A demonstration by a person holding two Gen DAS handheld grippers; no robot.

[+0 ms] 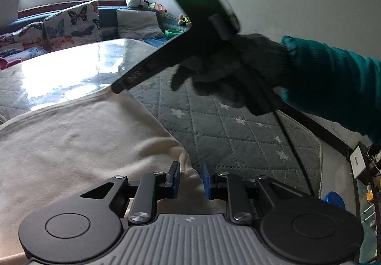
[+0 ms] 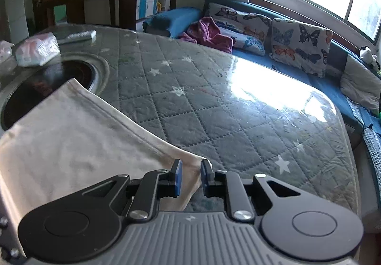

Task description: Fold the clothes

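A cream garment [image 1: 78, 143] lies spread on a grey quilted table cover [image 1: 238, 131]. My left gripper [image 1: 190, 180] is open, its blue pads on either side of a bunched corner of the garment. In the left wrist view my right gripper [image 1: 119, 87] reaches down to the garment's far corner, held by a gloved hand [image 1: 228, 74]. In the right wrist view my right gripper [image 2: 191, 178] is open with the garment's corner [image 2: 190, 165] between its pads; the garment [image 2: 71, 141] stretches away to the left.
A round dark recess [image 2: 47, 88] sits in the table, partly under the garment. A white plastic bag [image 2: 37, 49] lies beyond it. A sofa with butterfly cushions [image 2: 297, 46] and a magenta cloth [image 2: 212, 34] runs along the far side under a window.
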